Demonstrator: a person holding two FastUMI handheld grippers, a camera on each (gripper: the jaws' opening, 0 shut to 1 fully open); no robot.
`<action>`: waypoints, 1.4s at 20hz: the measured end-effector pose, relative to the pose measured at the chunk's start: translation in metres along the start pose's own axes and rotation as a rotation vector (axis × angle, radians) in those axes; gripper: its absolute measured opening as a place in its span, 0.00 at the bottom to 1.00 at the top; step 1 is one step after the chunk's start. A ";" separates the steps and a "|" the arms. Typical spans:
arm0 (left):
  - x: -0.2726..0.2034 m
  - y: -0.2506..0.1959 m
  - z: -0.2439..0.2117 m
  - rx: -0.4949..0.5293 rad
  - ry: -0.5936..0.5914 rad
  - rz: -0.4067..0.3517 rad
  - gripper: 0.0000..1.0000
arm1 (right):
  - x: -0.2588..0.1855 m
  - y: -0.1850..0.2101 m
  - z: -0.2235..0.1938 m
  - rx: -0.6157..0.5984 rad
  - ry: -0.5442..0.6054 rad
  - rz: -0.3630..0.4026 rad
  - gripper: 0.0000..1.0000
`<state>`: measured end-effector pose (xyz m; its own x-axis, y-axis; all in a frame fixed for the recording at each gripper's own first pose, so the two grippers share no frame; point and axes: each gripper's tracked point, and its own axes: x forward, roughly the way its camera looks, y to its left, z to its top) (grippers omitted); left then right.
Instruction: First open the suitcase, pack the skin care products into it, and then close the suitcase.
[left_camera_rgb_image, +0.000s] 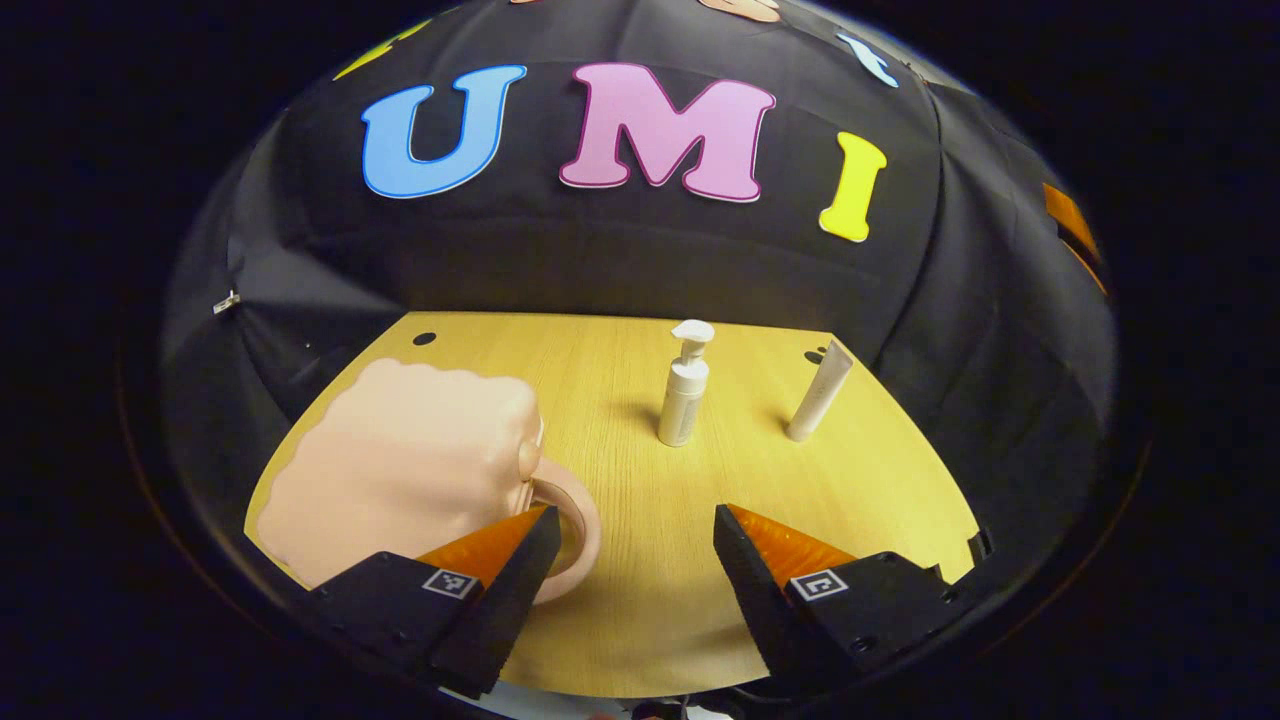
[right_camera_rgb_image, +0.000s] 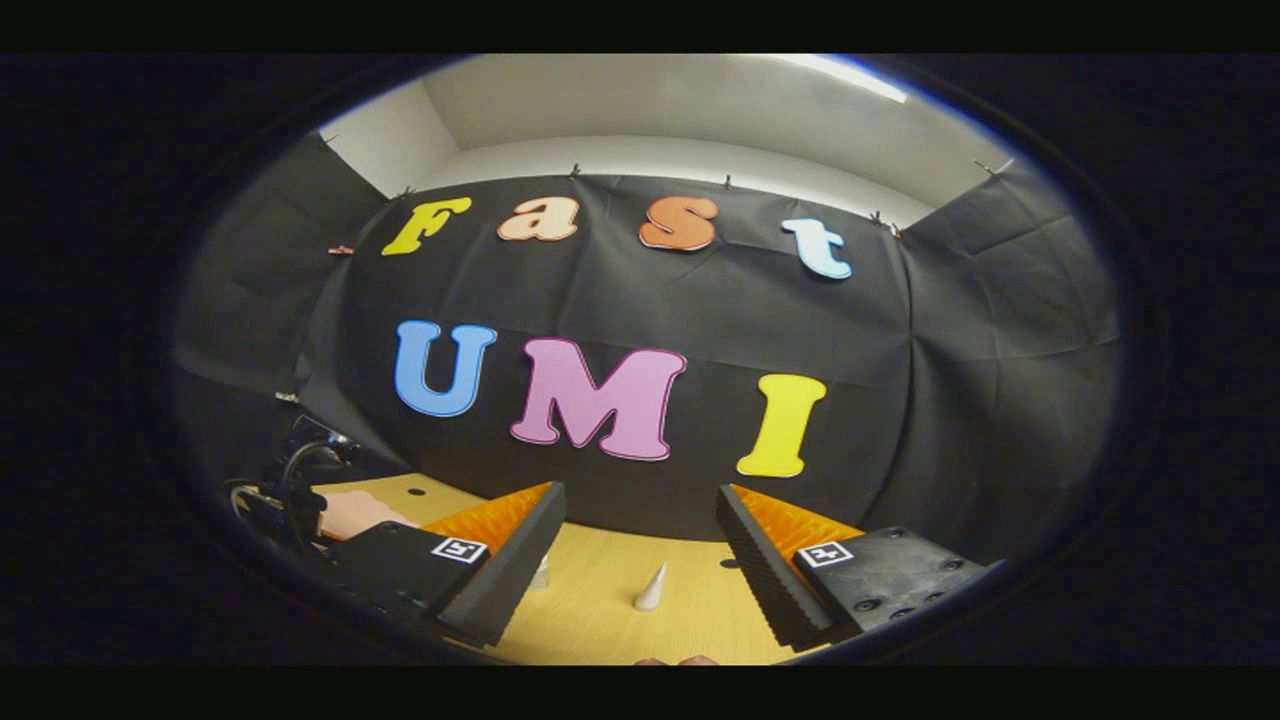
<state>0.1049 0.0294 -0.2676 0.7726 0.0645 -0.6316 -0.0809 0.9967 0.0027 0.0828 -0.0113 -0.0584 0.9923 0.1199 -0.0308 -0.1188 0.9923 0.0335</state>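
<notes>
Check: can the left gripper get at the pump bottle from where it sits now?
Probably yes. The left gripper is open, and bare tabletop lies between its fingers and the upright pump bottle ahead. The pink suitcase sits off to one side, and the white tube stands apart from the bottle.

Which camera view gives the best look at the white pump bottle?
The left gripper view: the pump bottle stands upright on the wooden table, fully visible from pump head to base. In the right gripper view, only a small part of it peeks out beside a finger.
</notes>
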 end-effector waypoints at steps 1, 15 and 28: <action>0.012 0.003 -0.004 0.002 0.021 0.023 0.97 | 0.009 -0.002 -0.010 0.025 0.020 0.017 0.96; 0.096 0.034 -0.046 -0.027 0.195 0.119 0.86 | 0.063 -0.051 -0.062 0.032 0.088 0.021 0.96; 0.024 0.043 0.033 0.010 0.121 0.016 0.11 | 0.048 -0.026 -0.039 0.007 0.057 -0.056 0.96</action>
<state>0.1403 0.0749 -0.2570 0.6894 0.0744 -0.7205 -0.0855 0.9961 0.0211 0.1322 -0.0305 -0.0994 0.9938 0.0664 -0.0895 -0.0632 0.9973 0.0371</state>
